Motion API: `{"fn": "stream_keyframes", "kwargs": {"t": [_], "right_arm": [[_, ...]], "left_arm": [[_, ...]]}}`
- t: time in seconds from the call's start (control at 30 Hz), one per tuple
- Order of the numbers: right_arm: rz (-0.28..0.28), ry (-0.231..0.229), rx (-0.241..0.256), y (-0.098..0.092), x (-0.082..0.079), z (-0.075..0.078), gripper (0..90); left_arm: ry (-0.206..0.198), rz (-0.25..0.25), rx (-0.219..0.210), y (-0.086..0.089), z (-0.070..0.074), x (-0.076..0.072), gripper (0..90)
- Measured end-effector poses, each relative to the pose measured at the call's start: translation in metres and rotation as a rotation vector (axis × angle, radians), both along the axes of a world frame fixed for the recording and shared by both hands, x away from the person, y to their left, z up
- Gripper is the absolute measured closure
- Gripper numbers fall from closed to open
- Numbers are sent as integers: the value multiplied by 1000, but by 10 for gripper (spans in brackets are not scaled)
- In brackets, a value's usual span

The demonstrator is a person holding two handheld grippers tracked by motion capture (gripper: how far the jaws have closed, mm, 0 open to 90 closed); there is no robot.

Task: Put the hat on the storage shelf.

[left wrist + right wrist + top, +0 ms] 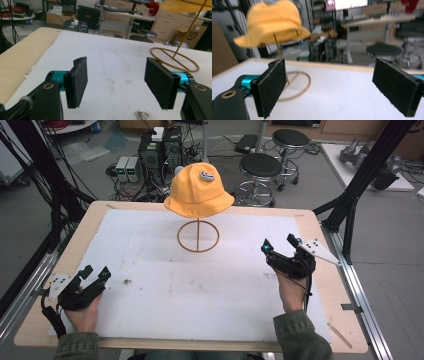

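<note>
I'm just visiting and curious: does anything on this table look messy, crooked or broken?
Mostly tidy. The yellow hat sits squarely on its ring-based stand. The white mat has brownish smudges and a ragged left edge. Both grippers are open, holding nothing.

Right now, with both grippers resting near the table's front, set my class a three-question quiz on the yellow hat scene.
1. True or false: the yellow fabric bucket hat lies flat on the white foam sheet.
2. Which gripper is nearer the thin wooden ring-based hat stand? A) left gripper B) right gripper
3. Fill in: the jaws of both grippers stand ____ with nothing between them.

Key:
1. False; it sits atop the stand, above the sheet.
2. B.
3. Open.
</note>
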State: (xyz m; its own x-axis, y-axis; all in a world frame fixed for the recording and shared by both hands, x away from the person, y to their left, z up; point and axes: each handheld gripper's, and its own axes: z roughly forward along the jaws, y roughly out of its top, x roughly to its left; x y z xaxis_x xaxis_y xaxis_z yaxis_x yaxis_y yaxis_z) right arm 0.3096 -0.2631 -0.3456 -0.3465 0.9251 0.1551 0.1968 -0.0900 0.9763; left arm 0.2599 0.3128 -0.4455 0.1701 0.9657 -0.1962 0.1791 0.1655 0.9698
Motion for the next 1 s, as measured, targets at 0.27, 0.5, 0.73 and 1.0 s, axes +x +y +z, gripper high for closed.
{"fn": "stream_keyframes", "kwargs": {"t": [0.27,0.5,0.73,1.0], "right_arm": [[-21,33,-43,-5,-11,4,110],[-49,49,-68,-17,-25,-10,110],[-85,50,-38,-41,-33,-33,109],[-111,43,-64,-53,-38,-46,110]], "left_arm": [[-2,3,-5,1,0,-1,353],[-1,2,-7,1,0,-1,353],[5,0,-16,1,-1,0,353],[4,3,-24,2,-1,-1,353]]}}
